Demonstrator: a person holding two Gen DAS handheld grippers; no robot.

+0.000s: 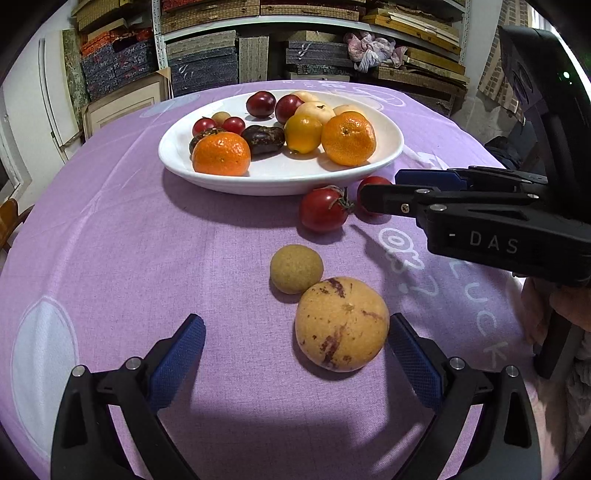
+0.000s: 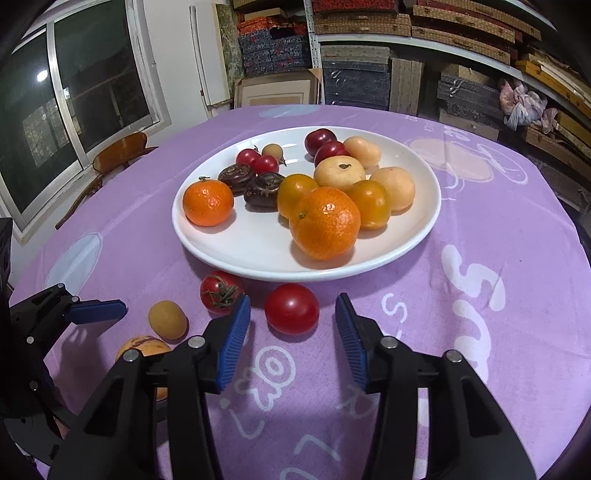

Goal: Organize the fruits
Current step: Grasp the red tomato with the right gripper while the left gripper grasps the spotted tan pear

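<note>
A purple-clothed worktop (image 2: pixel 498 229) stands before stacked shelves (image 2: pixel 424 33). The left hand-held gripper (image 1: pixel 295 343) is spread around a melon (image 1: pixel 341 324); the right hand-held gripper (image 2: pixel 293 332) is spread around a tomato (image 2: pixel 291 309) beside the fruit plate (image 2: pixel 236 247).

Plate (image 2: pixel 413 243): 2 mandarins (image 2: pixel 324 222), 2 plums (image 2: pixel 320 139), 2 cherry tomatoes (image 2: pixel 248 157). Off plate: 2 tomatoes (image 2: pixel 291 308), 1 longan (image 2: pixel 167 319).
</note>
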